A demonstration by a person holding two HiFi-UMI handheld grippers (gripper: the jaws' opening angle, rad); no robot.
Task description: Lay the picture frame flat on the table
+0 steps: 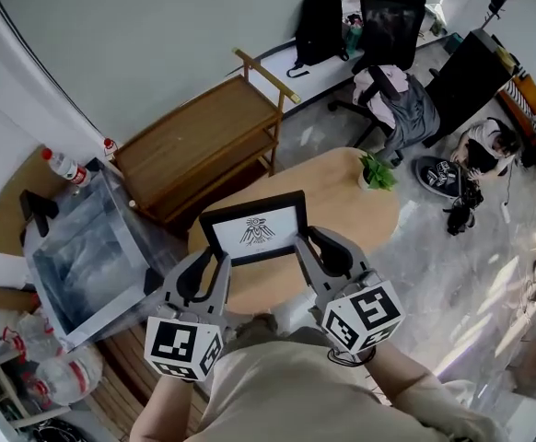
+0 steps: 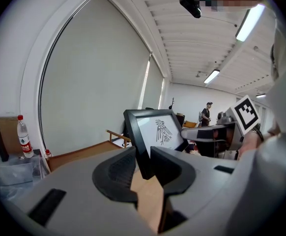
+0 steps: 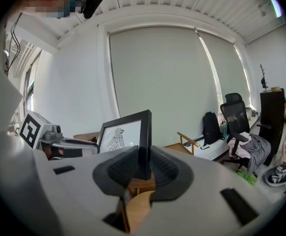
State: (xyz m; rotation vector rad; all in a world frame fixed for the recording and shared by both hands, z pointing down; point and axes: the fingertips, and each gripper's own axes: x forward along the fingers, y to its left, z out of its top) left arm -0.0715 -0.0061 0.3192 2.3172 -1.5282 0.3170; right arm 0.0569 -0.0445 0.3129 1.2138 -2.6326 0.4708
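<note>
The picture frame (image 1: 254, 228) is held up between the two grippers, one at each lower corner, over the near side of the round table (image 1: 342, 187). The left gripper (image 1: 215, 267) has its jaws closed onto the frame's left edge, and the right gripper (image 1: 310, 247) is clamped the same way on the right edge. Each gripper's own view shows the black moulding pinched between its jaws.

The frame's long axis runs side to side, from one gripper to the other. It stands nearly upright with its face turned back toward the person and its top edge leaning away over the table. Bare wood shows under both sets of jaws, but I can't say whether the bottom edge touches it. Laying the frame flat looks like a matter of tipping that top edge over and lowering both ends together — neither hand is better placed than the other.

The frame is matte black with square-cut rails, set around a white print (image 2: 158, 131) of a dark bird-like figure. The table is pale, smooth wood with a rounded rim, and a small potted plant (image 1: 376, 171) sits well apart at its far edge. The grippers are grey plastic with black ribbed pads (image 3: 119, 172).
</note>
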